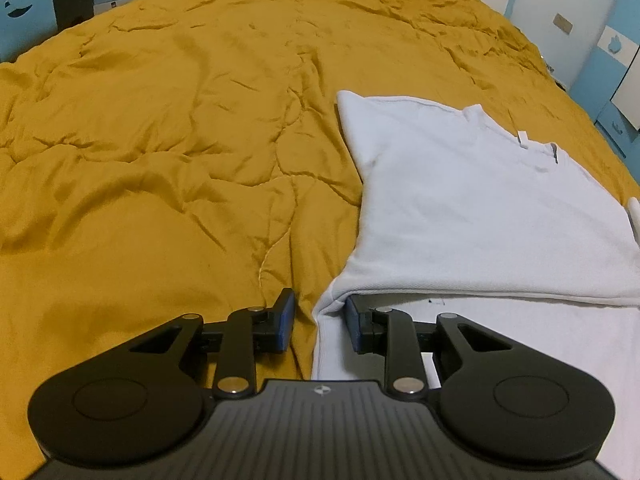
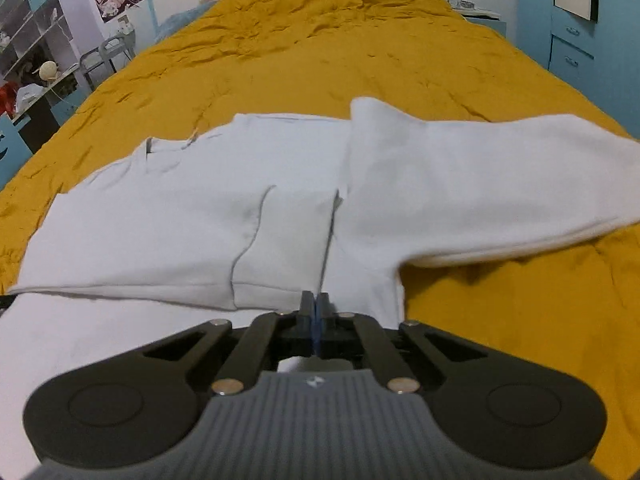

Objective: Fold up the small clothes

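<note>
A white long-sleeved garment (image 1: 460, 208) lies flat on a mustard-yellow quilt (image 1: 160, 140), collar at the far side. My left gripper (image 1: 320, 320) stands open at the garment's near left corner. One finger rests on the quilt, the other is tucked under a folded-over layer, and the cloth edge lies between them unpressed. In the right wrist view the garment (image 2: 160, 220) spreads ahead, one sleeve (image 2: 480, 184) stretched to the right and blurred. My right gripper (image 2: 316, 300) is shut on a thin ridge of the white cloth that runs taut away from its tips.
The quilt (image 2: 360, 60) covers the whole bed and is wrinkled all round the garment. Open shelves with clutter (image 2: 24, 60) stand beyond the bed's left side, blue cabinets (image 2: 580, 40) beyond the right. A blue panel (image 1: 24, 12) and blue-and-white drawers (image 1: 616, 72) flank the bed.
</note>
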A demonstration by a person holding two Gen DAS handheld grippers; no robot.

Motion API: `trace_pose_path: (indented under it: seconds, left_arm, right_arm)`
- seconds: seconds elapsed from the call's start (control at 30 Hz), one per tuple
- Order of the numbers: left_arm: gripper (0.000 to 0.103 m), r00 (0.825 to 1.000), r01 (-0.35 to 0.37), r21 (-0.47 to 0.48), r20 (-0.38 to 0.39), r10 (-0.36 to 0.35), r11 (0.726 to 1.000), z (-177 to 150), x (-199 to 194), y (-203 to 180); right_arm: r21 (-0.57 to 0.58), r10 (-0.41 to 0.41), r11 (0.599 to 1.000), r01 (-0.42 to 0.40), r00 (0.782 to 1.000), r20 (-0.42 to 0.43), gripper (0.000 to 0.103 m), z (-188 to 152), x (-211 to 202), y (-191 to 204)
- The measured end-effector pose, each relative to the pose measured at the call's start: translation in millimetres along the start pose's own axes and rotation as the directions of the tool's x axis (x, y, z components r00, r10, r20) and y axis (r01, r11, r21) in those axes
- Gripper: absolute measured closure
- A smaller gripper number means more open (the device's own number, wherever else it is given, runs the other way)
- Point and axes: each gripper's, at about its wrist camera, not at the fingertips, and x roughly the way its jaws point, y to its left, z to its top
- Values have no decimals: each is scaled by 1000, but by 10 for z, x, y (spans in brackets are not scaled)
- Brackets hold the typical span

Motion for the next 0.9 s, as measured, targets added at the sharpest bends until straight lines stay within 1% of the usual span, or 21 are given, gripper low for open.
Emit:
trace_pose_path:
  seconds: [0.03, 0.13, 0.23, 0.33, 0.4, 0.47, 0.5, 0.57, 0.67, 0.77, 0.9]
  left_arm:
    - [71, 1000, -1, 2, -1, 1, 1000, -5, -14, 2]
    - [72, 1000, -8, 18, -10, 8, 1000, -27, -79, 7]
    - [72, 999, -25, 29, -34, 26, 999, -32, -166, 24]
    - [73, 998, -36, 50, -55, 39, 998, -8, -307, 4]
    - [73, 999, -39, 84, -34, 42, 996, 7, -424, -53]
    - [73, 1000, -28, 94, -2, 28, 995, 35, -521, -120]
    - [73, 1000, -18, 92, 18, 17, 996, 57, -561, -154]
    - [73, 998, -6, 80, 56, 1, 997, 130, -604, -246]
    - [72, 996, -4, 61, 93, -2, 998, 231, -570, -393]
    - [72, 995, 5, 55, 99, -11, 998, 325, -470, -531]
    - [72, 995, 6, 53, 95, -11, 999, 410, -332, -690]
  right_arm:
    - [-9, -26, 1000, 26, 1000, -3, 103, -6, -1, -6]
    - [2, -13, 1000, 13, 1000, -15, 103, 9, -50, -73]
    - [16, -13, 1000, 13, 1000, -6, 103, 45, -144, -101]
    - [65, -22, 998, 21, 1000, 9, 103, 80, -302, -308]
    - [114, -38, 993, 35, 999, 23, 103, 137, -423, -487]
    - [171, -54, 984, 47, 998, 39, 101, 208, -537, -720]
    - [202, -66, 978, 55, 997, 48, 97, 243, -590, -845]
    - [263, -88, 962, 69, 994, 64, 79, 307, -678, -1087]
    - [331, -139, 938, 107, 987, 76, 65, 379, -790, -1419]
    - [422, -170, 898, 121, 982, 78, 58, 406, -860, -1758]
    - [531, -202, 838, 124, 975, 90, 56, 409, -907, -2233]
